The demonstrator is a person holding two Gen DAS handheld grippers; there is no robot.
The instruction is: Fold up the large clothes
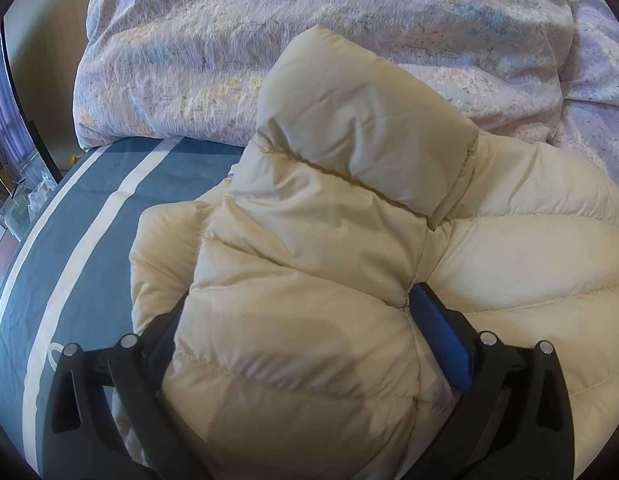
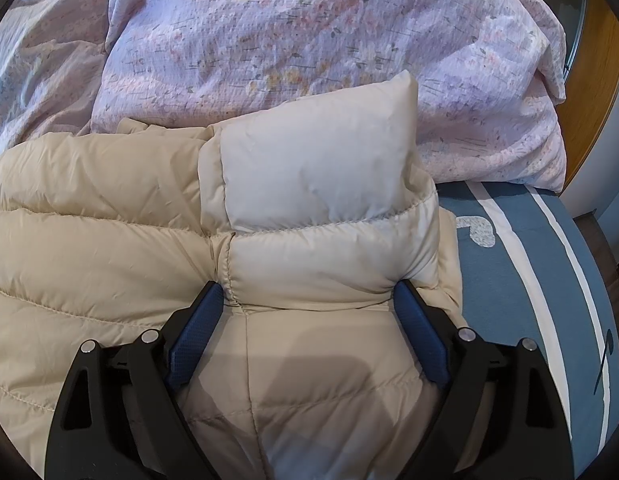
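Note:
A cream puffer jacket (image 1: 309, 248) lies on a blue bed sheet with white stripes (image 1: 89, 216). In the left wrist view my left gripper (image 1: 293, 320) has its jaws wide apart around a thick puffy part of the jacket below the collar end (image 1: 361, 120); the left blue pad is hidden under fabric. In the right wrist view the jacket (image 2: 89, 220) fills the left side, and my right gripper (image 2: 309, 300) has its blue pads (image 2: 193, 332) pressed against both sides of a padded fold below the other collar end (image 2: 317, 160).
A bunched lilac floral duvet (image 1: 309, 32) lies right behind the jacket, also in the right wrist view (image 2: 309, 40). The bed edge curves at the left (image 1: 13, 280). A wooden door frame (image 2: 597, 80) stands far right.

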